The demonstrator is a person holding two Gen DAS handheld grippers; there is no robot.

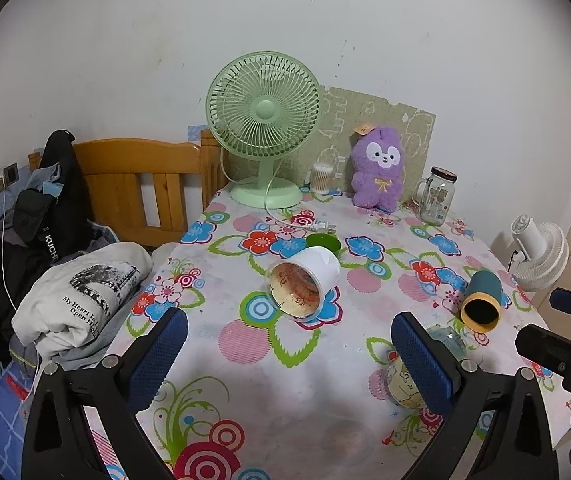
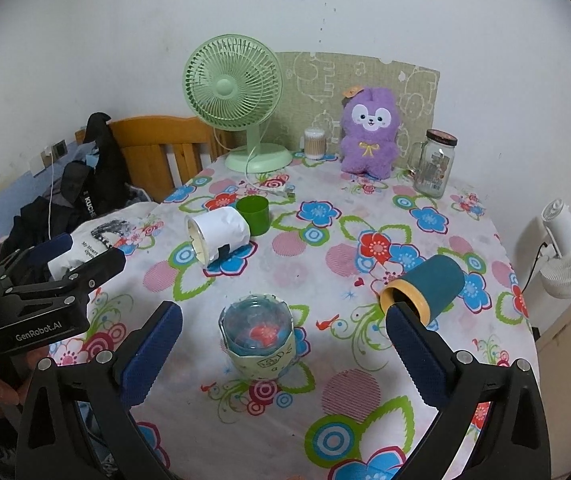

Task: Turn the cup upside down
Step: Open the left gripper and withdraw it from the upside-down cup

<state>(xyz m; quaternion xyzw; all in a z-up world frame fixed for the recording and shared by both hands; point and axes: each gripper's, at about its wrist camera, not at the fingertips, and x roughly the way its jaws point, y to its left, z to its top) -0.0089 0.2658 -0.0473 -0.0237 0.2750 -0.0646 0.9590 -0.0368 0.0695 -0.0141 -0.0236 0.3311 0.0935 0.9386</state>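
Note:
A white cup [image 1: 303,282] lies on its side on the flowered tablecloth [image 1: 245,392], mouth toward me; it also shows in the right wrist view [image 2: 219,240]. A teal cup with a yellow rim [image 2: 425,288] lies on its side at the right, also in the left wrist view [image 1: 481,300]. A clear cup with a pale green sleeve [image 2: 259,338] stands bottom up between my right gripper's fingers; in the left wrist view [image 1: 405,384] it sits behind the right finger. A green cup [image 2: 254,214] stands upright. My left gripper [image 1: 289,360] and right gripper [image 2: 283,350] are open and empty.
A green fan [image 1: 263,120], cotton swab jar [image 1: 321,178], purple plush [image 1: 377,168] and glass jar mug [image 1: 437,200] line the table's back. A wooden bed frame [image 1: 137,184] with piled clothes [image 1: 77,296] is left. A white fan [image 2: 569,244] stands right of the table.

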